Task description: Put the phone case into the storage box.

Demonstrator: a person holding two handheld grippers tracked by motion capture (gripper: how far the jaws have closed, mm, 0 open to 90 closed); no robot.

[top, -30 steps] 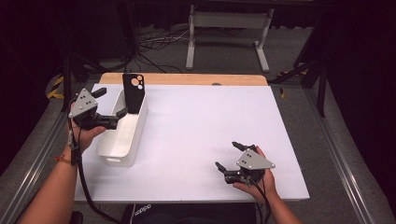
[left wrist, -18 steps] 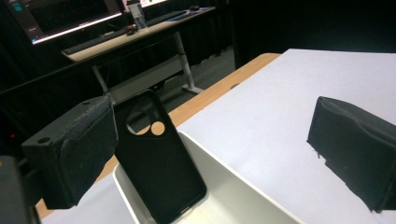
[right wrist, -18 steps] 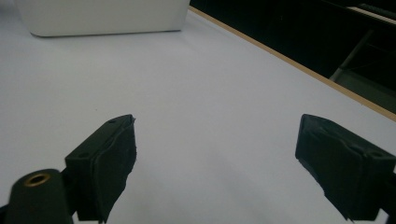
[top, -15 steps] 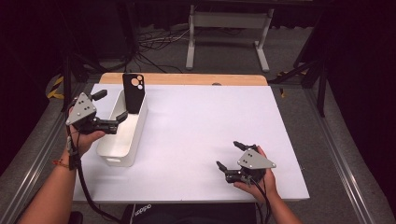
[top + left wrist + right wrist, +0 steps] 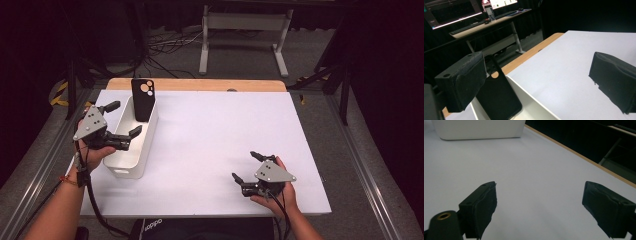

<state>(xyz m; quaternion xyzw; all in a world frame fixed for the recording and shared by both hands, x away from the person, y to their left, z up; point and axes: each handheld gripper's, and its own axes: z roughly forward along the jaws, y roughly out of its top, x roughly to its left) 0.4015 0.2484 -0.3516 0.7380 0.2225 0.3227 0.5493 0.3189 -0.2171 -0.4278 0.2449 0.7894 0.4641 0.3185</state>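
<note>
A black phone case (image 5: 142, 98) stands upright, leaning against the far end wall of a white bin (image 5: 148, 144) at the table's left. My left gripper (image 5: 126, 118) is held open above the bin's middle, with nothing between its fingers. In the left gripper view the phone case (image 5: 499, 98) shows just beyond the left pad, inside the bin (image 5: 532, 97), while the left gripper (image 5: 536, 82) gapes wide. My right gripper (image 5: 244, 165) rests open near the table's front right, pointing left. In its own view the right gripper (image 5: 544, 205) has bare tabletop between its pads.
The white tabletop (image 5: 225, 125) has a wooden strip (image 5: 200, 84) along its far edge. The bin (image 5: 479, 128) lies far off in the right gripper view. A desk frame (image 5: 242, 30) and cables stand on the floor behind the table.
My left gripper has drawn back a little toward the person, over the bin, still open. The right gripper has stayed where it was.
</note>
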